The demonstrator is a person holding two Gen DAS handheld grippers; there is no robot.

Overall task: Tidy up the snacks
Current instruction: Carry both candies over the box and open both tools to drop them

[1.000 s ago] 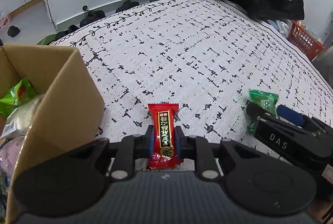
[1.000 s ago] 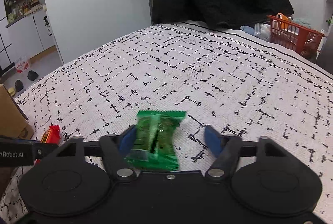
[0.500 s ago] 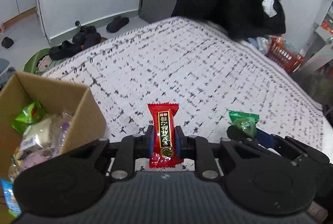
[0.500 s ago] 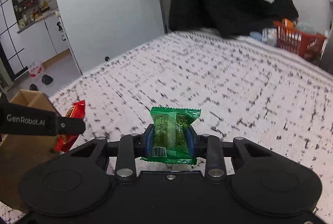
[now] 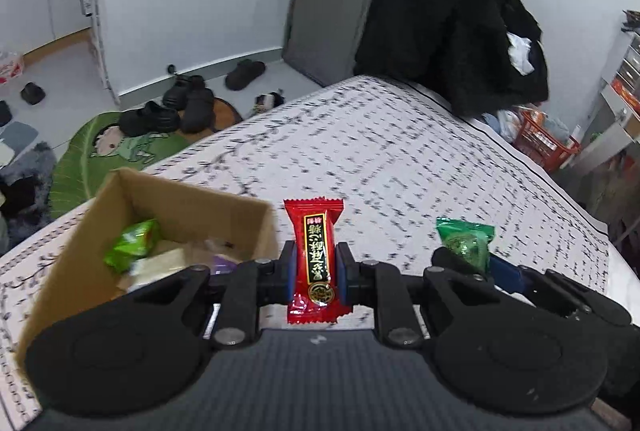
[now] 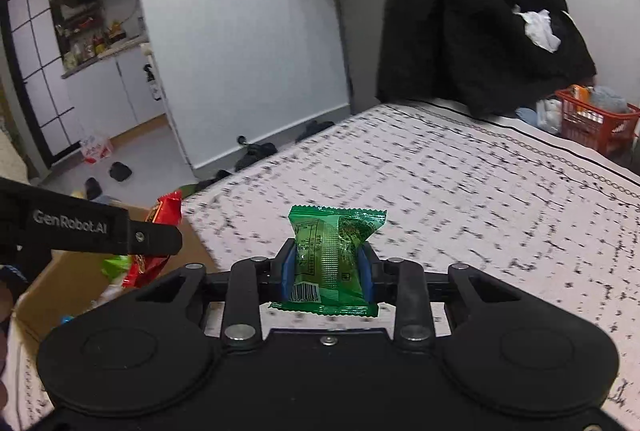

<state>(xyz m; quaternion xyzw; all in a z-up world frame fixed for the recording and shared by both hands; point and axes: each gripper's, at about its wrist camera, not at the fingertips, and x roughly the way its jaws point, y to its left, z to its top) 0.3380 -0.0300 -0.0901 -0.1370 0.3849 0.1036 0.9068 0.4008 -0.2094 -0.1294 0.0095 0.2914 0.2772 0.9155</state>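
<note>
My left gripper (image 5: 315, 267) is shut on a red snack packet (image 5: 314, 255) with a black and gold label, held upright above the patterned bed cover (image 5: 380, 159). Just left of it stands an open cardboard box (image 5: 192, 203) with several snacks inside, one of them green (image 5: 132, 245). My right gripper (image 6: 328, 267) is shut on a green snack packet (image 6: 330, 255), lifted clear of the bed. In the right wrist view the left gripper (image 6: 152, 235) and its red packet (image 6: 166, 209) hang over the box (image 6: 76, 279). The left wrist view shows the green packet (image 5: 466, 245) at right.
A black coat (image 5: 452, 31) hangs over the bed's far end, with an orange basket (image 5: 544, 143) beside it. Shoes (image 5: 192, 103) and a green mat (image 5: 100, 159) lie on the floor beyond the bed's left edge.
Both grippers have risen off the bed with their packets. The right gripper's jaws closed on the green packet. The box interior has come into fuller view at left.
</note>
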